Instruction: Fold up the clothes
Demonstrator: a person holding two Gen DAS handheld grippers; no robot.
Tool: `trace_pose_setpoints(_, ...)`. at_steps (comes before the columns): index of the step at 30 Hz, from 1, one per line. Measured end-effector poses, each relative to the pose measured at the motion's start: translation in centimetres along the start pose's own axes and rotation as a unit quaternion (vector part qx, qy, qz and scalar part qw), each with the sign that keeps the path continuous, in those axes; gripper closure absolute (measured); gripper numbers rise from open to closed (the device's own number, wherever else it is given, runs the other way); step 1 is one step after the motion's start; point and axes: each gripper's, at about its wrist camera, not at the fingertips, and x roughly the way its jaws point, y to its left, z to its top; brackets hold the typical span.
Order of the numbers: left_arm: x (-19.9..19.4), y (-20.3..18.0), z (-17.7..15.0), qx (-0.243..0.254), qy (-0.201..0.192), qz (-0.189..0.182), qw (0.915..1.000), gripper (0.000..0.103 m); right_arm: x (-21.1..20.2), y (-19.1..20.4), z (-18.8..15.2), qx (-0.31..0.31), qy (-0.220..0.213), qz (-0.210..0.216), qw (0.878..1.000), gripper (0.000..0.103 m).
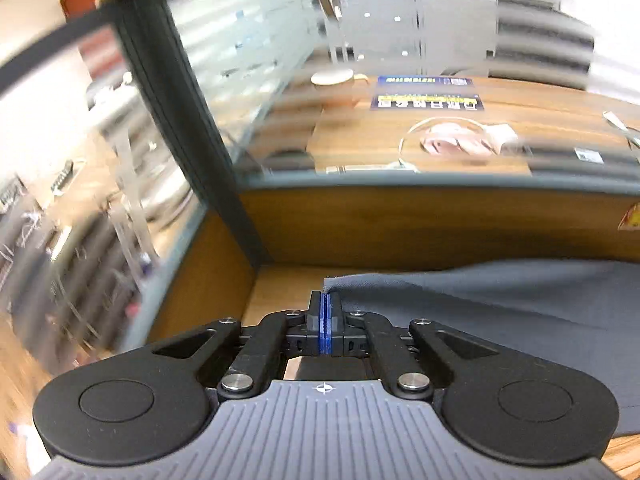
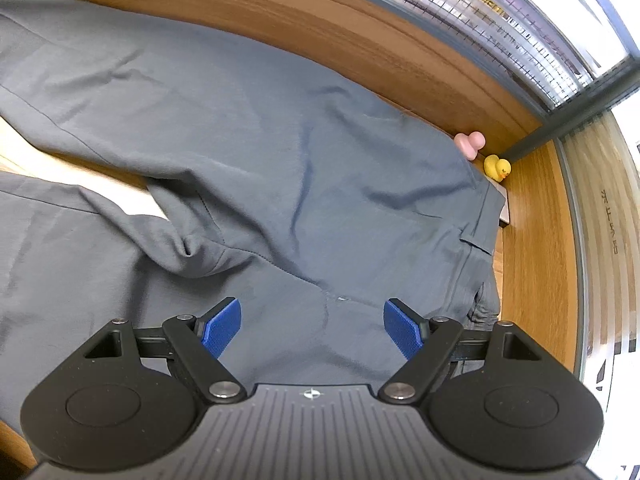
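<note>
1. My left gripper [image 1: 325, 312]: jaws closed tight, pinching a corner of the grey trousers [image 1: 500, 312], cloth running off to 3 o'clock.
2. My right gripper [image 2: 312, 328]: jaws wide apart, nothing held, above the trousers' seat.
3. Trousers spread on wooden desk [image 2: 532, 264]; yellow duck [image 2: 497, 167] at 1 o'clock beside waistband.

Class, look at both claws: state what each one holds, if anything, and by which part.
The left claw is shut on the grey trousers at a corner of the fabric's edge. The right claw stands open above them, holding nothing.
</note>
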Motion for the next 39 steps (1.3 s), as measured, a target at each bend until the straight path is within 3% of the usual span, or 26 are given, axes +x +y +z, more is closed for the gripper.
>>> trace_pose_setpoints(5, 3.7, -0.1, 0.8, 0.01, 0.049, 0.019, 0.9986, 0.095, -0.1, 0.7, -0.2, 0.002, 0.0, 0.003, 1.0, 0.019)
trace_pose_setpoints(7, 5.0, -0.3, 0.6, 0.01, 0.064, 0.019, 0.9977, 0.073, -0.1, 1.0, -0.3, 0.001, 0.0, 0.003, 1.0, 0.019)
trace_pose_setpoints(9, 5.2, -0.8, 0.0, 0.016, 0.067, 0.009, 0.9976, 0.063, -0.1, 1.1, -0.3, 0.0, 0.001, 0.001, 1.0, 0.019)
trace_pose_setpoints(20, 7.2, -3.8, -6.2, 0.072, 0.117, -0.027, 0.9901, 0.056, 1.3, 1.2, -0.5, 0.001, 0.004, -0.004, 1.0, 0.019)
trace_pose_setpoints(28, 8.6, -7.0, -8.6, 0.117, 0.129, -0.034, 0.9841, 0.052, 3.3, 3.3, 1.9, 0.003, -0.012, 0.039, 0.999, 0.022)
trace_pose_setpoints(34, 8.8, -9.2, -8.7, 0.158, 0.119, -0.049, 0.9791, 0.051, 5.6, 5.4, 4.1, -0.007, -0.005, 0.068, 0.998, 0.037)
trace_pose_setpoints(37, 9.1, -10.3, -8.7, 0.177, 0.106, -0.055, 0.977, 0.051, 7.6, 6.4, 4.8, -0.015, 0.026, 0.076, 0.997, 0.05)
trace_pose_setpoints(39, 9.2, -10.8, -8.5, 0.184, 0.104, -0.055, 0.9759, 0.051, 8.5, 6.5, 4.9, -0.012, 0.044, 0.09, 0.995, 0.078)
